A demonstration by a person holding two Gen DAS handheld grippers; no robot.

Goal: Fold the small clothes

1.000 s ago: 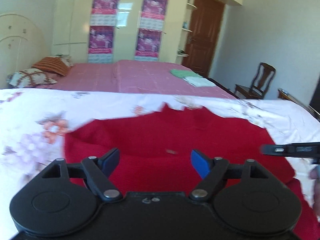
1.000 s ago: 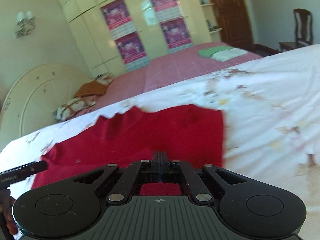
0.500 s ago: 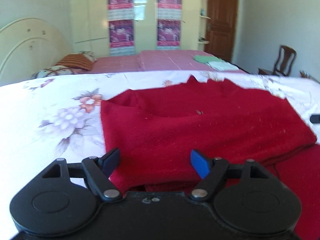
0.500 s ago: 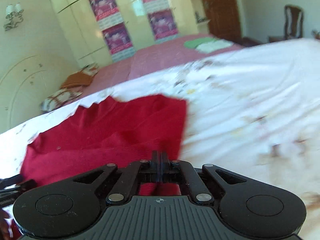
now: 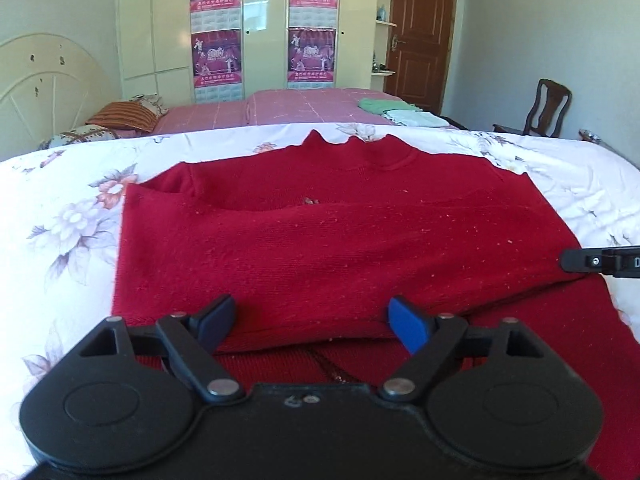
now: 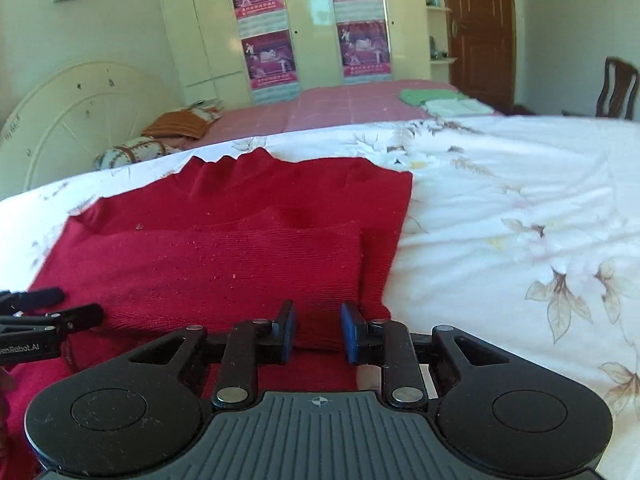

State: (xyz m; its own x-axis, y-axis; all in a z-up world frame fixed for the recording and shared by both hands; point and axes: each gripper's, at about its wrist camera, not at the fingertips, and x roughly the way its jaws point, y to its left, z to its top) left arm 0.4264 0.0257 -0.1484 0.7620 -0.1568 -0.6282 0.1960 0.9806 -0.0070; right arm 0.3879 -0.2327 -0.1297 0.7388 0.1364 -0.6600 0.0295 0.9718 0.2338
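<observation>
Red sweater (image 5: 340,240) is laid folded just ahead of both grippers, left gripper (image 5: 310,320) wide apart, right gripper (image 6: 316,332) just opening, nothing clamped.

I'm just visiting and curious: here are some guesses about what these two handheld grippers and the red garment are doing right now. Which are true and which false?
1. The red sweater lies on a floral bedsheet. True.
2. The left gripper is clamped shut. False: its jaws stand wide apart over the sweater's folded edge.
3. The right gripper has a bit of red fabric between its jaws. True: the jaws have just been opening and do not visibly press on it.
4. The sweater is spread out flat, unfolded. False: one layer is already folded over another.
5. A wooden chair stands near the brown door. True.
</observation>
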